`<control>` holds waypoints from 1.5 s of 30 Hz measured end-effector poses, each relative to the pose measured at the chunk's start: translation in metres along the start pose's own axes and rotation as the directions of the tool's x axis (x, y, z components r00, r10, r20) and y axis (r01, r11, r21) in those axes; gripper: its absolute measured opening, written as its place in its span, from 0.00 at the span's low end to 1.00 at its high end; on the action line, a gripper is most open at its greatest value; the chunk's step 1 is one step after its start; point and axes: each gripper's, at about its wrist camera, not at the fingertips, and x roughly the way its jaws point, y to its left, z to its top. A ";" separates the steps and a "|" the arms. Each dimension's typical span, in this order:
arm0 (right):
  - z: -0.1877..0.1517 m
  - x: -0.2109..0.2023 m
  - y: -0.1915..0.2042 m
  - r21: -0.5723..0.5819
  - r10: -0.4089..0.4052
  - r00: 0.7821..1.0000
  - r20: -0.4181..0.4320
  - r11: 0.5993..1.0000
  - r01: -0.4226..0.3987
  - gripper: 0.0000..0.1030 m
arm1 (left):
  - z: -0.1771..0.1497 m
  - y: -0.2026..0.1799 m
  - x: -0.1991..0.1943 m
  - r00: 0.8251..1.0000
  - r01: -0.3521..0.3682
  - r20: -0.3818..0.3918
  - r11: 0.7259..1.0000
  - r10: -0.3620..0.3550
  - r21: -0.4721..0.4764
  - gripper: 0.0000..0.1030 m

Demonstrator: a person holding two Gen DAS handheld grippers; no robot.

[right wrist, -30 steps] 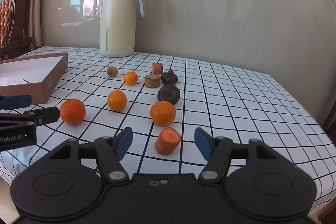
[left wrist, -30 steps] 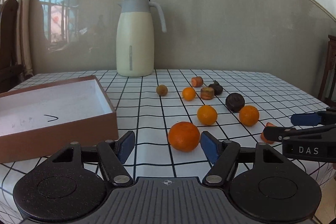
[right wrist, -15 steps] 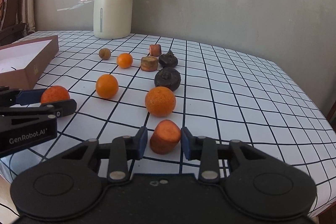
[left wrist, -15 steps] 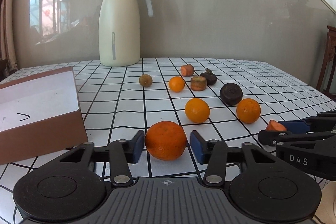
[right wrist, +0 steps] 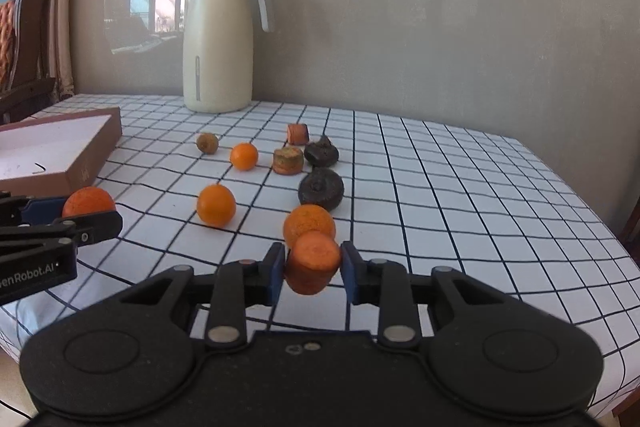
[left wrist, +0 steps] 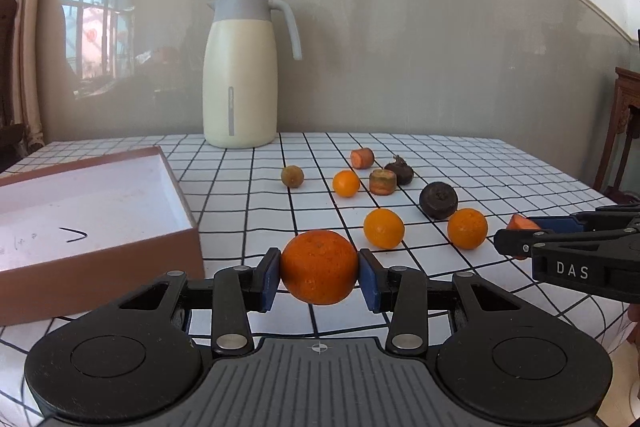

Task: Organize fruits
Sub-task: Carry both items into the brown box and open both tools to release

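Note:
My left gripper (left wrist: 319, 277) is shut on a large orange (left wrist: 319, 267) and holds it just above the checked tablecloth, right of the brown box (left wrist: 100, 223). My right gripper (right wrist: 313, 269) is shut on a carrot chunk (right wrist: 313, 267), lifted slightly. The left gripper with its orange (right wrist: 88, 201) shows at the left of the right wrist view; the right gripper (left wrist: 520, 233) shows at the right of the left wrist view. On the cloth lie three oranges (left wrist: 383, 228) (left wrist: 467, 228) (left wrist: 346, 183), two dark fruits (left wrist: 438, 200), two carrot pieces (left wrist: 383, 181) and a small brown fruit (left wrist: 292, 176).
A cream thermos jug (left wrist: 240, 71) stands at the back of the table near the wall. The open brown box with a white inside sits at the left. Wooden chairs stand at the far left (right wrist: 24, 39) and far right (left wrist: 624, 131).
Both grippers closed: the left one on the large orange, the right one on the carrot chunk. Both have risen slightly with their loads.

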 end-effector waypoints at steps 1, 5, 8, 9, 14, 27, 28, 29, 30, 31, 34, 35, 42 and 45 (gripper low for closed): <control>0.002 -0.004 0.004 -0.008 0.012 1.000 0.020 1.000 -0.012 0.21 | 0.001 0.005 -0.007 1.000 -0.006 0.011 1.000 0.006 -0.001 0.40; 0.013 -0.018 0.026 -0.048 0.081 0.993 0.082 0.996 -0.077 0.21 | 0.008 0.030 -0.031 0.998 -0.045 0.050 0.999 0.045 -0.011 0.40; 0.023 -0.021 0.050 -0.069 0.150 0.982 0.113 0.987 -0.143 0.21 | 0.014 0.055 -0.045 0.992 -0.096 0.080 0.995 0.099 -0.032 0.40; 0.027 -0.021 0.059 -0.076 0.175 0.977 0.118 0.983 -0.167 0.21 | 0.016 0.064 -0.050 0.989 -0.117 0.089 0.992 0.120 -0.043 0.40; 0.043 -0.026 0.107 -0.119 0.301 0.938 0.170 0.952 -0.283 0.21 | 0.021 0.111 -0.069 0.968 -0.213 0.110 0.971 0.225 -0.106 0.40; 0.092 0.022 0.198 -0.197 0.436 0.886 0.157 0.893 -0.405 0.21 | 0.027 0.221 -0.075 0.884 -0.439 0.094 0.882 0.458 -0.170 0.41; 0.096 0.029 0.203 -0.197 0.436 0.887 0.152 0.893 -0.405 0.21 | 0.029 0.228 -0.073 0.881 -0.442 0.092 0.877 0.464 -0.188 0.41; 0.099 0.036 0.208 -0.196 0.435 0.888 0.148 0.893 -0.404 0.21 | 0.031 0.234 -0.071 0.877 -0.449 0.090 0.872 0.472 -0.196 0.41; 0.102 0.044 0.212 -0.192 0.433 0.890 0.143 0.894 -0.404 0.21 | 0.033 0.240 -0.068 0.872 -0.460 0.086 0.865 0.483 -0.200 0.41; 0.105 0.051 0.215 -0.187 0.432 0.892 0.135 0.895 -0.405 0.21 | 0.033 0.247 -0.066 0.869 -0.466 0.079 0.860 0.489 -0.208 0.41; 0.111 0.072 0.221 -0.174 0.425 0.898 0.109 0.898 -0.404 0.21 | 0.033 0.261 -0.060 0.860 -0.483 0.056 0.844 0.508 -0.233 0.41; 0.114 0.077 0.222 -0.170 0.423 0.900 0.103 0.899 -0.403 0.21 | 0.032 0.264 -0.058 0.860 -0.483 0.048 0.841 0.508 -0.245 0.41; 0.116 0.093 0.224 -0.159 0.323 0.925 0.200 0.942 -0.294 0.95 | 0.026 0.271 -0.052 0.825 -0.528 0.062 0.805 0.562 -0.269 1.00; 0.113 0.098 0.219 -0.128 0.320 0.929 0.184 0.945 -0.300 0.94 | 0.026 0.269 -0.054 0.819 -0.538 0.070 0.804 0.570 -0.253 1.00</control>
